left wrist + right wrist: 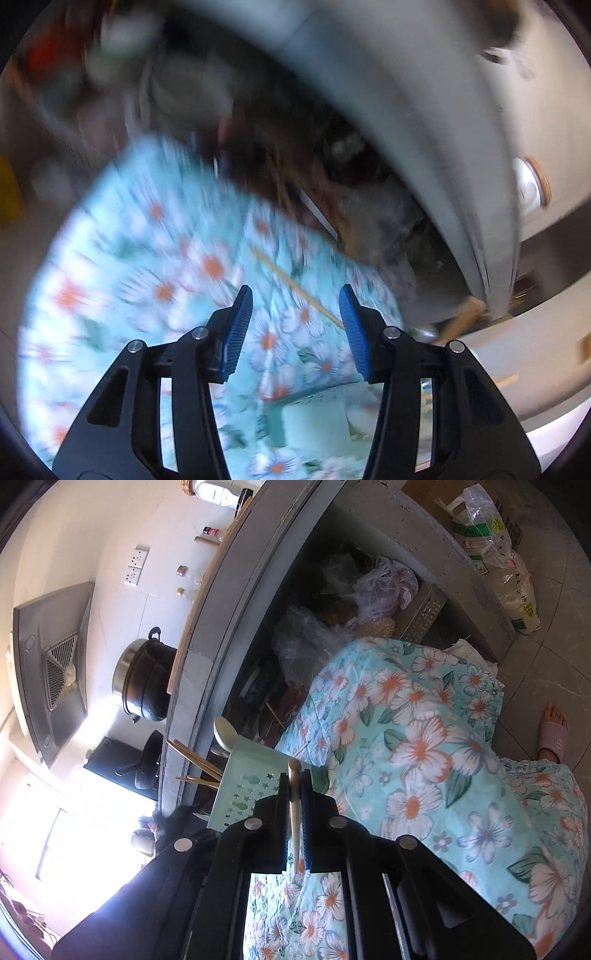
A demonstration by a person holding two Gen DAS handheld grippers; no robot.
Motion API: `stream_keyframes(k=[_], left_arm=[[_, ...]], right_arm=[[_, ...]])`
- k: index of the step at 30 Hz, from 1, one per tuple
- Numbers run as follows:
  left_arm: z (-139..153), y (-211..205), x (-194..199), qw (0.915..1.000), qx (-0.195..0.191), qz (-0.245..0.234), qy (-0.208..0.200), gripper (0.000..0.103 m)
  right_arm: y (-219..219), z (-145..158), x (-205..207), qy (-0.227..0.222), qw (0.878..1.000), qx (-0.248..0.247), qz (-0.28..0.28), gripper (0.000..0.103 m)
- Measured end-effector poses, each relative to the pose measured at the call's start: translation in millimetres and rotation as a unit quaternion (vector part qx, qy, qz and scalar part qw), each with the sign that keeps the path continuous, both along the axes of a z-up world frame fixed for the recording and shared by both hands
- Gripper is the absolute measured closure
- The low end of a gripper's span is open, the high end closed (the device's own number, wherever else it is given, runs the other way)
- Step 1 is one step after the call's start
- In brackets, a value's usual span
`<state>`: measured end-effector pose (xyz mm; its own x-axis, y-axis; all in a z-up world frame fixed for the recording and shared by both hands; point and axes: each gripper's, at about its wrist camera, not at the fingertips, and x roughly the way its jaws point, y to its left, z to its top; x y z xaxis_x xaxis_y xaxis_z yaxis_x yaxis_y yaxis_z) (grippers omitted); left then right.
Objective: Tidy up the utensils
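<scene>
1. Left gripper (295, 325): jaws apart, nothing between the blue pads (236, 332). The left wrist view is badly smeared. A loose chopstick (295, 286) lies across the floral fabric (147, 258) on the person's lap, just ahead of the pads. Risk: a blind grab from here pinches cloth along with the stick, or misses it.
2. Utensil holder (247, 782): pale green, perforated, lying nearly on its side at the left edge of the lap, next to the grey counter edge (207, 635). It holds a ladle-like spoon (223, 731) and several chopsticks (195, 764), their ends poking out of its mouth toward the counter. Risk: it sits on soft cloth, so a nudge could roll it and spill the contents. I can't tell if anything steadies it.
3. Right gripper (295, 779): fingers clamped together on a wooden chopstick (294, 812), tip just beyond the pads and close to the holder wall. Risk: the grip is thin and the stick round, so it may pivot on contact; the holder mouth faces sideways, so a poor approach likely hits the wall.
4. Open cabinet (369, 590) beyond the lap is cluttered with plastic bags (384, 587); anything that slides off the fabric could vanish in there.
</scene>
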<state>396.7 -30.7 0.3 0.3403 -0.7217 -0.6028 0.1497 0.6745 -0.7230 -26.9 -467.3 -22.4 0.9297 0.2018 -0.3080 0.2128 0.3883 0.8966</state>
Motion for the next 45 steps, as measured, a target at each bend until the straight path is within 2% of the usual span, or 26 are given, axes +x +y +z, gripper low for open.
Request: stream_keyframes(k=[3, 8, 10, 13, 17, 20, 24, 29, 33, 36, 41, 43, 45], left_arm=[[-39, -15, 33, 0.9968, -0.049, -0.017, 0.062, 0.057], [-86, -43, 72, 0.9879, -0.071, -0.023, 0.136, 0.059], [-94, -51, 80, 0.9867, -0.072, -0.028, 0.143, 0.060], [-100, -57, 86, 0.9858, -0.074, -0.021, 0.149, 0.069], [-109, -55, 91, 0.9841, -0.070, -0.003, 0.163, 0.092], [-114, -52, 94, 0.9809, -0.090, 0.006, 0.173, 0.094], [-110, -46, 90, 0.9822, -0.094, 0.024, 0.161, 0.095], [-80, -15, 76, 0.9863, -0.112, 0.056, 0.108, 0.097], [-32, 27, 55, 0.9878, -0.122, 0.091, 0.035, 0.099], [14, 61, 33, 0.9852, -0.124, 0.117, -0.023, 0.099], [109, 92, -23, 0.9744, -0.114, 0.123, -0.150, 0.099], [151, 90, -56, 0.9651, -0.108, 0.106, -0.213, 0.099], [181, 81, -83, 0.9566, -0.107, 0.078, -0.259, 0.099]], right_arm=[[3, 1, 2, 0.010, 1.000, -0.006, -0.004, 0.097], [0, 1, 2, 0.021, 1.000, -0.011, -0.018, 0.097], [-2, -1, 2, 0.026, 0.999, -0.009, -0.023, 0.097], [-4, -7, 4, 0.031, 0.999, -0.004, -0.026, 0.097], [-4, -12, 8, 0.033, 0.999, 0.002, -0.025, 0.097], [-2, -11, 9, 0.030, 0.999, 0.001, -0.023, 0.097], [0, -8, 7, 0.025, 0.999, 0.000, -0.021, 0.097], [1, -4, -2, 0.014, 1.000, 0.001, -0.023, 0.097], [1, -2, -12, 0.005, 1.000, 0.002, -0.025, 0.097], [2, -1, -18, -0.001, 1.000, 0.001, -0.026, 0.097], [5, 2, -28, -0.011, 1.000, 0.000, -0.029, 0.097], [7, 5, -31, -0.017, 0.999, -0.001, -0.030, 0.097], [8, 8, -34, -0.020, 0.999, -0.005, -0.031, 0.097]])
